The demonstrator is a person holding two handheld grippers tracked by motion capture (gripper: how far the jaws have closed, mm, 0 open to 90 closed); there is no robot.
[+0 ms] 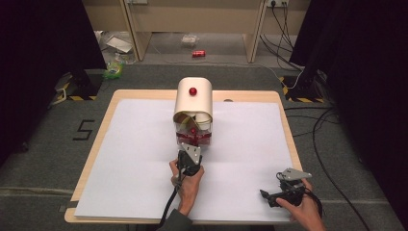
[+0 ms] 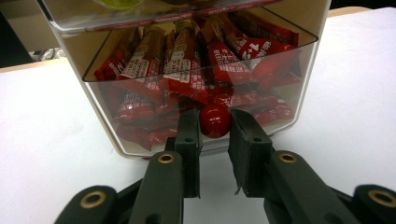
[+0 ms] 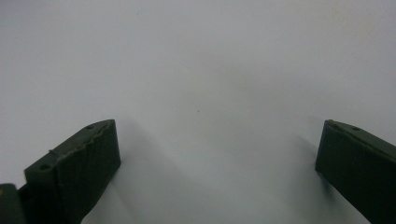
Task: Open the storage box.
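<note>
A cream box (image 1: 193, 101) with a rolled-back lid and a red lid knob (image 1: 193, 90) stands at the middle back of the white sheet. Its clear lower drawer (image 2: 140, 135) holds several red snack bars (image 2: 187, 70). On the drawer's front sits a small red ball knob (image 2: 215, 120). My left gripper (image 2: 215, 123) points level at it, and both pads touch the knob's sides. In the high view the left gripper (image 1: 191, 150) is right at the box's front. My right gripper (image 1: 269, 196) rests near the front right of the sheet, and its jaws (image 3: 219, 130) stand wide apart over bare white paper.
The white sheet (image 1: 134, 159) covers a wooden table (image 1: 98, 132). Beyond the table's far edge the floor holds a red can (image 1: 198, 53), packets and cables (image 1: 317, 130). Dark curtains hang on both sides.
</note>
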